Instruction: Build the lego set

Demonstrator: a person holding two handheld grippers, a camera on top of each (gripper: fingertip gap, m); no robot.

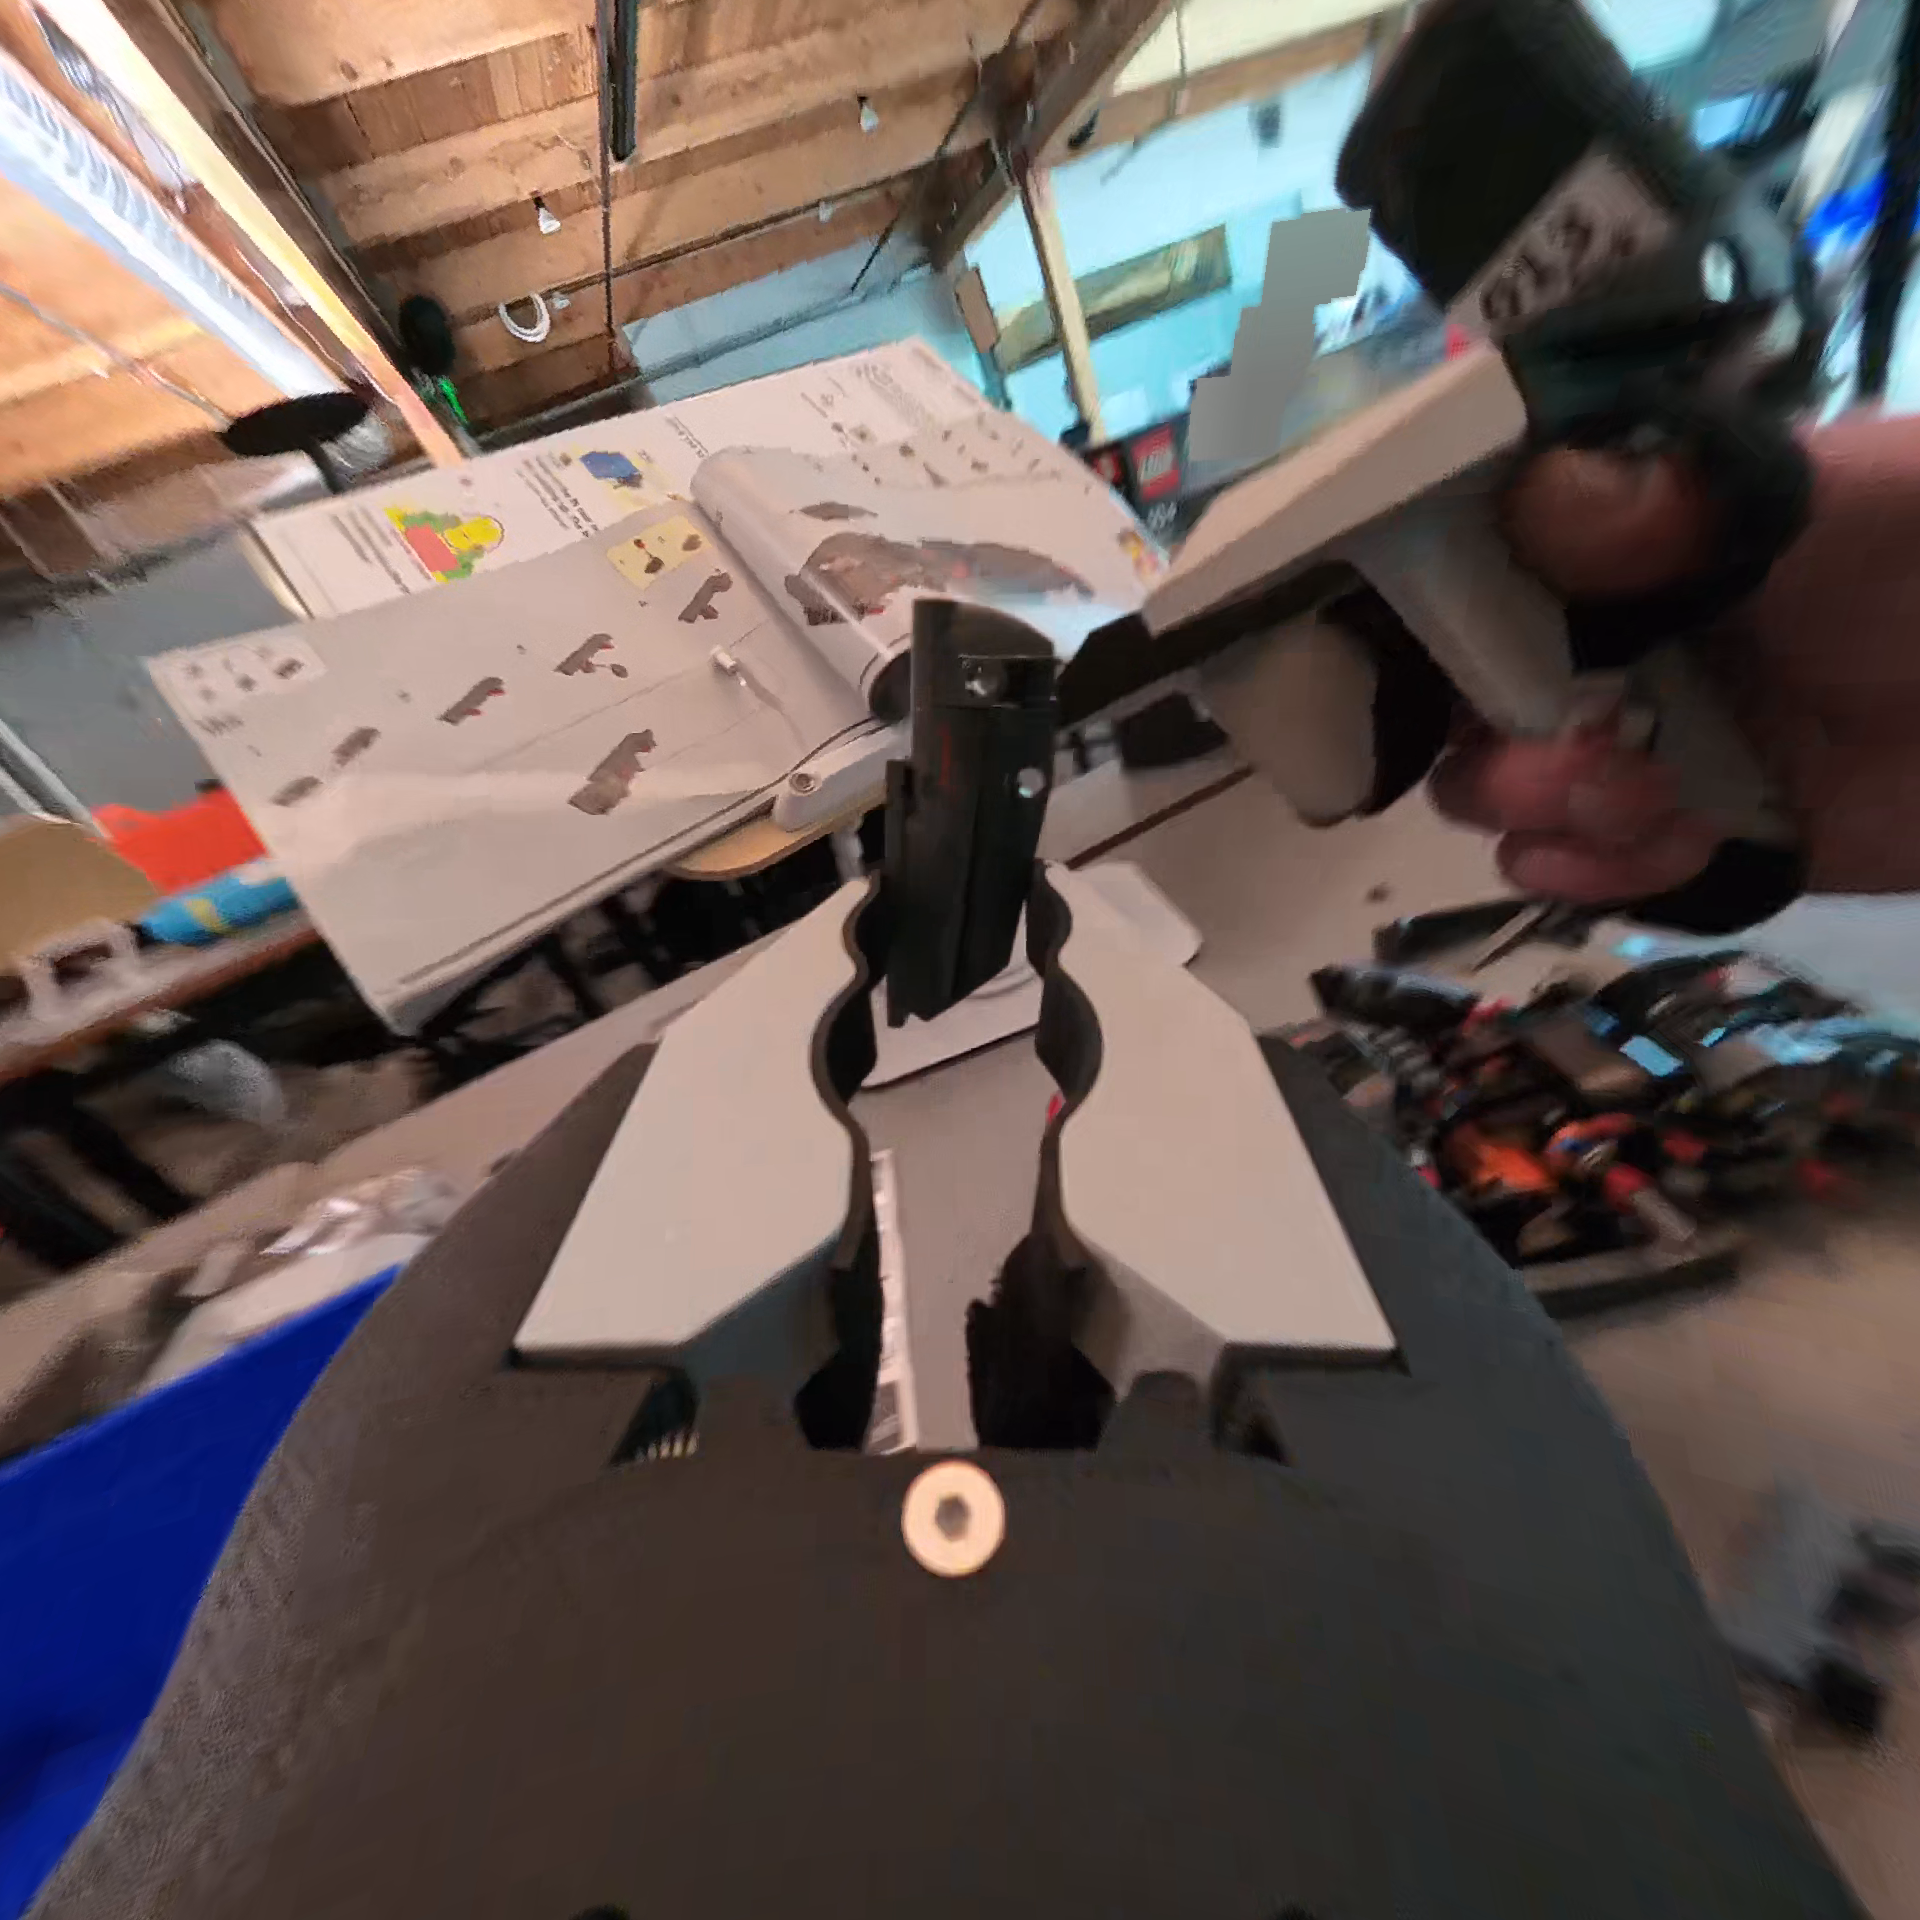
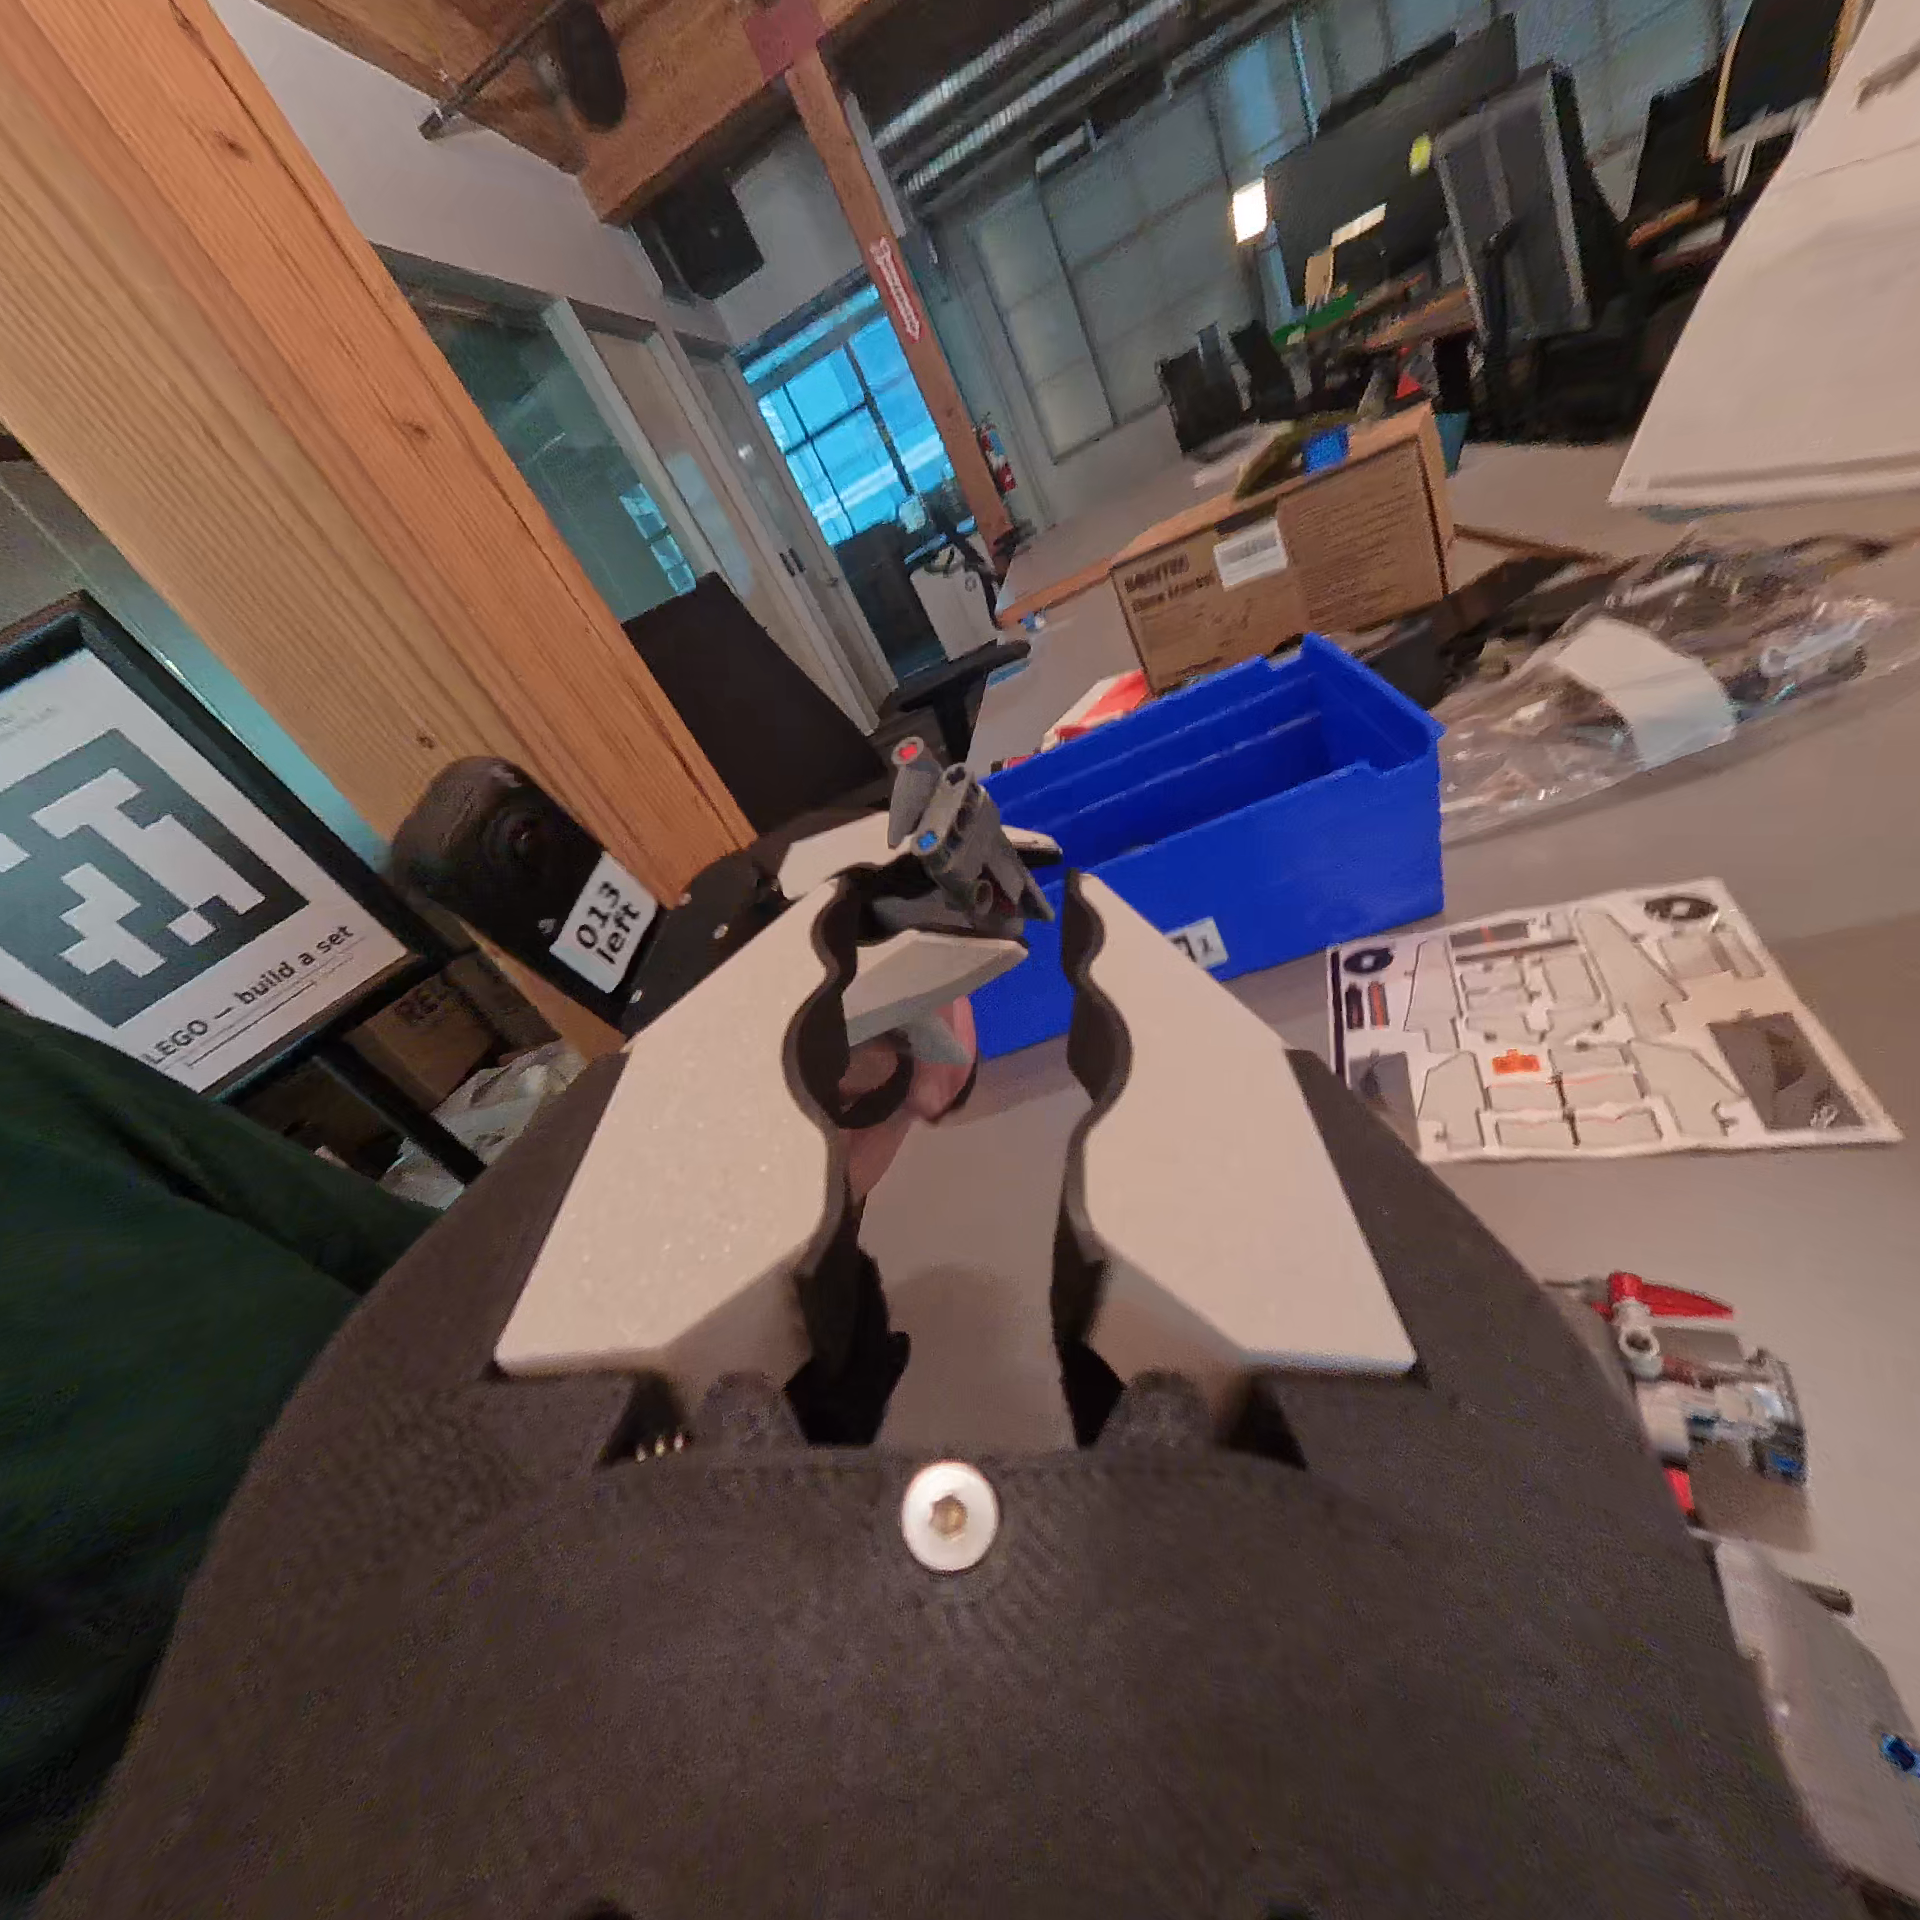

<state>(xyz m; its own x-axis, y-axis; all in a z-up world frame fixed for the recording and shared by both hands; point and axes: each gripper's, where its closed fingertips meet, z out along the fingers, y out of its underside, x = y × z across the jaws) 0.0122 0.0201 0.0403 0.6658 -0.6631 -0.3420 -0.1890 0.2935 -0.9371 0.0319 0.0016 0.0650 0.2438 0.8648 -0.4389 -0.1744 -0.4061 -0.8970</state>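
Labels show at several spots: a white sticker (image 2: 603, 925) on the left gripper (image 1: 954, 914) at left centre of the right wrist view, and a framed sign (image 2: 156, 862) at far left. Its fingers (image 1: 727, 1122) clamp a dark lego assembly (image 1: 966, 810) at frame centre. The right gripper (image 2: 961, 904) shows its fingers (image 2: 1226, 1143) parted around that piece; whether they touch it is unclear. Only this view shows a blue bin (image 2: 1247, 821) and sticker sheet (image 2: 1600, 1029) on the tabletop (image 2: 1558, 1226); only the left view shows the open instruction booklet (image 1: 582, 665).

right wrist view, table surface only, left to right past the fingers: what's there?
blue bin → sticker sheet → clear plastic bags. The cardboard box sits behind the bin, and a partly built grey and red model lies nearest the camera at the right edge.
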